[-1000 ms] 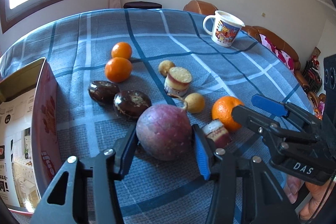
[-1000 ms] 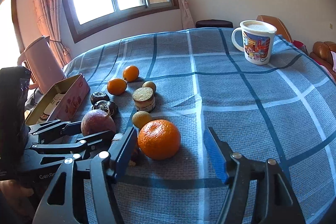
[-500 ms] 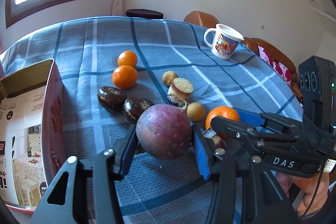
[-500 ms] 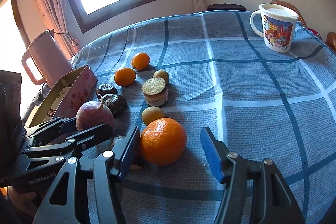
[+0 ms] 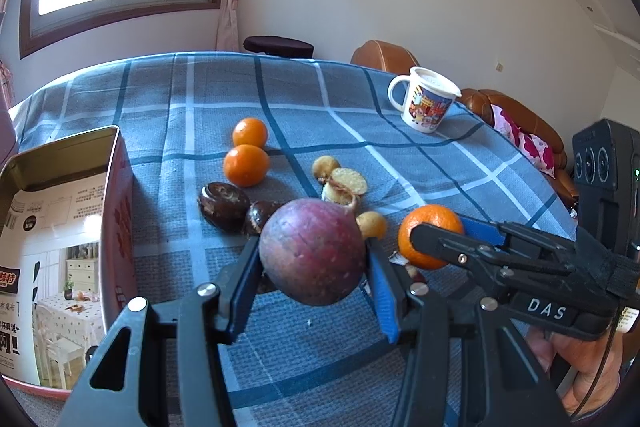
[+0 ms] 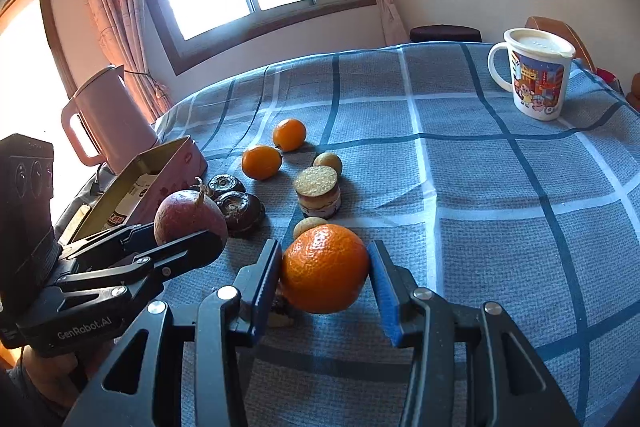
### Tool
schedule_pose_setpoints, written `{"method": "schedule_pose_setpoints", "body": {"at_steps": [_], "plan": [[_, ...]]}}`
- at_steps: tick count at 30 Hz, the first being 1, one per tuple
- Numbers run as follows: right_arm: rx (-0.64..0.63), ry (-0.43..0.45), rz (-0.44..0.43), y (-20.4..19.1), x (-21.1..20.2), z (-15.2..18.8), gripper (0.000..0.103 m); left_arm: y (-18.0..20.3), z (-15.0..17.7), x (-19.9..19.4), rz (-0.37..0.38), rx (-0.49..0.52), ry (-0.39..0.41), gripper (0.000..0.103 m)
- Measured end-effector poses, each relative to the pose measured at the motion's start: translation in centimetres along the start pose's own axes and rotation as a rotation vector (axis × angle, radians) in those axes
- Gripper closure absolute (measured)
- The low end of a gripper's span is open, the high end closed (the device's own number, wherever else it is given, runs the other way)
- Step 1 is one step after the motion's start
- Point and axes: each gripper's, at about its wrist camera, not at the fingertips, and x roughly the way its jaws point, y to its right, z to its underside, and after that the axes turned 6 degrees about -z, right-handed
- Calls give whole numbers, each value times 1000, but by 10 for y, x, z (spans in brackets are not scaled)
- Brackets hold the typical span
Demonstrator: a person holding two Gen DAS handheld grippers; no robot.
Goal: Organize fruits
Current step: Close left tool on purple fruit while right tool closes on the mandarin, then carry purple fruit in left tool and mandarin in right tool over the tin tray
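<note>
Purple fruit: the purple fruit (image 5: pixel 312 251) sits clamped between my left gripper (image 5: pixel 313 281) pads, lifted clear of the checked tablecloth (image 5: pixel 280 359); a second ago it rested on the cloth.
Large orange: the large orange (image 6: pixel 325 269) is between the pads of my right gripper (image 6: pixel 326 287), at the near edge of the fruit cluster. Those jaws were wide apart a second ago and are closing now; the left pad touches the peel, the right pad looks just shy of it or barely touching.
Meaning: one fruit is secured and the second nearly so, so I judge both can soon go to the tin.
Tin box: the open tin box (image 5: pixel 116 163) stands just left of the purple fruit.
Left behind: two small oranges (image 5: pixel 246 165), dark round fruits (image 5: pixel 222 199), small tan fruits (image 5: pixel 372 225), stacked cookies (image 6: pixel 318 193).
Far off: the lidded mug (image 6: pixel 536 75) and the pink kettle (image 6: pixel 108 119), well apart from the fruit.
</note>
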Motion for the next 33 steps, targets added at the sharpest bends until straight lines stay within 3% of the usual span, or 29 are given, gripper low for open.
{"method": "schedule_pose_setpoints", "body": {"at_steps": [33], "plan": [[-86, 171, -2, -16, -32, 4, 56, 16, 5, -30, -95, 62, 174, 51]]}}
